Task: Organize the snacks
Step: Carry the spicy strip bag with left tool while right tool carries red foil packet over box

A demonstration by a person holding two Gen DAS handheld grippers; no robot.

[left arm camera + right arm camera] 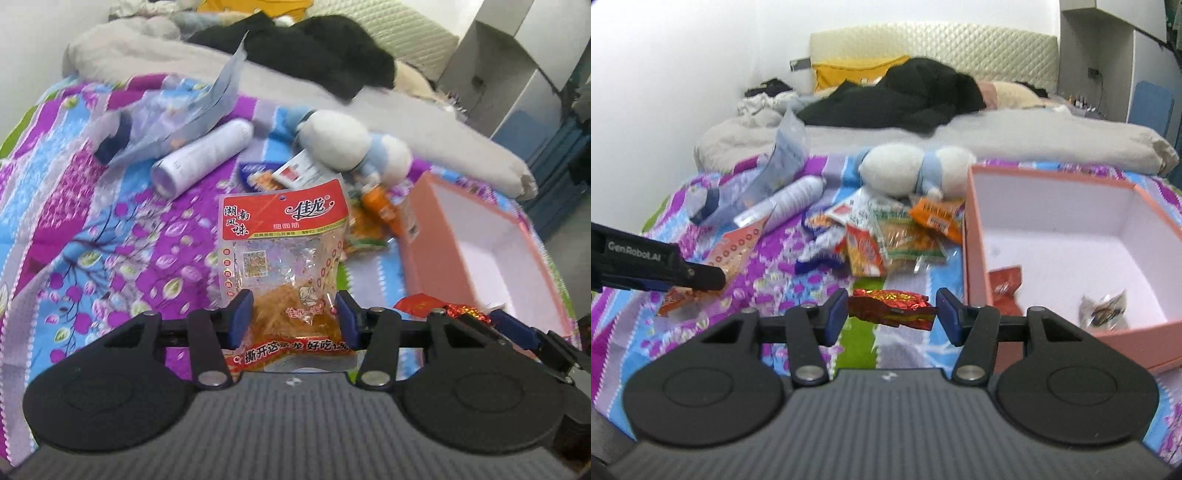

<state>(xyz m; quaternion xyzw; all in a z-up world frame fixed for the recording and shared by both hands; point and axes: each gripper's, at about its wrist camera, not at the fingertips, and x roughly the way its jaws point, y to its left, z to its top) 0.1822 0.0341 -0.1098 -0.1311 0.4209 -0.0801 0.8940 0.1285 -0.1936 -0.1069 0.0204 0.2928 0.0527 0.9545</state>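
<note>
My left gripper (295, 314) is shut on a clear snack packet with a red header (282, 236), which stands upright between the blue pads above the floral bedspread. In the right wrist view the same packet (735, 247) hangs at the far left from the left gripper's fingers (701, 277). My right gripper (892, 310) is shut on a red foil snack (890, 304), held crosswise just left of the pink box (975, 229). Inside the box lie a red packet (1006, 282) and a silvery packet (1102, 306). Several loose snacks (886, 236) are piled left of the box.
A white and blue plush toy (912, 170) lies behind the snack pile. A white bottle (786, 203) and a clear plastic bag (786, 147) lie further left. Black clothes (905, 96) and a grey duvet (1034, 136) cover the far half of the bed.
</note>
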